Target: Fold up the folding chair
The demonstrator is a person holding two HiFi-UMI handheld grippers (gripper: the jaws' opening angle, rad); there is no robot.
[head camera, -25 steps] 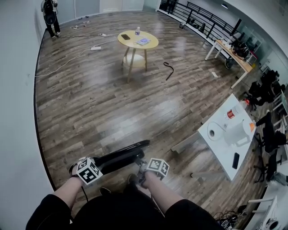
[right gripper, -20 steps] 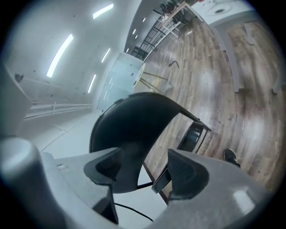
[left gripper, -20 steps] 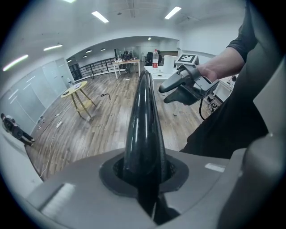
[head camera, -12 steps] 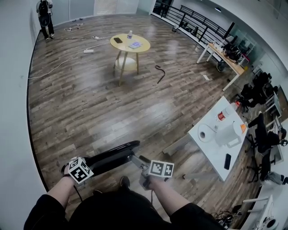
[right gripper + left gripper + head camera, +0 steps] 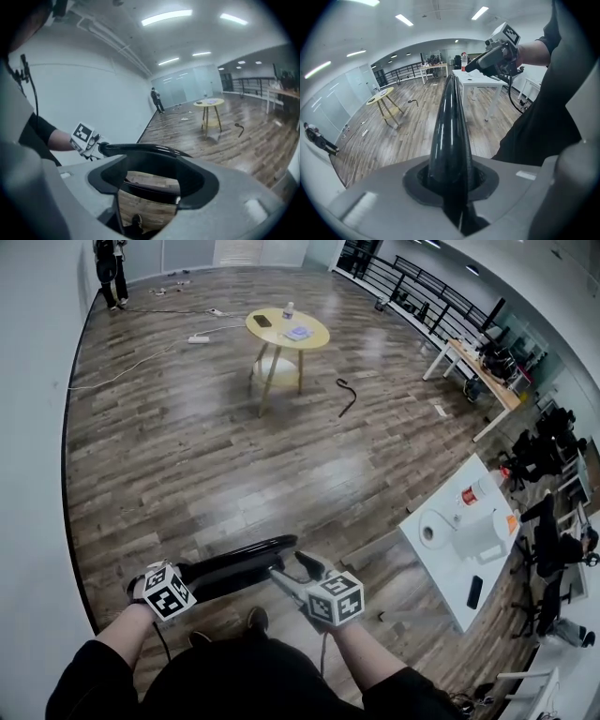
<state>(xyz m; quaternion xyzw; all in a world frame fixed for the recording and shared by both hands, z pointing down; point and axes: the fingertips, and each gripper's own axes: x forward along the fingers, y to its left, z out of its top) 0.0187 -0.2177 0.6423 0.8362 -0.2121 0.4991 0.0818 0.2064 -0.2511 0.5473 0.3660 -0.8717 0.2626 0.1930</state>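
Risen and rolled, the right tongs (image 5: 291, 565) hang spread and empty beside the glossy black folding chair (image 5: 244, 559) at the person's feet. The left tongs (image 5: 183, 573), jaws easing apart slightly, pinch its top edge. Likely mid-fold; next, the right tongs must grip and close the seat.

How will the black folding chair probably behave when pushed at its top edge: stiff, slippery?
Probably stiff: the folding chair keeps one even curve along its top edge. Likely slippery: its glossy black surface shows bright reflections.
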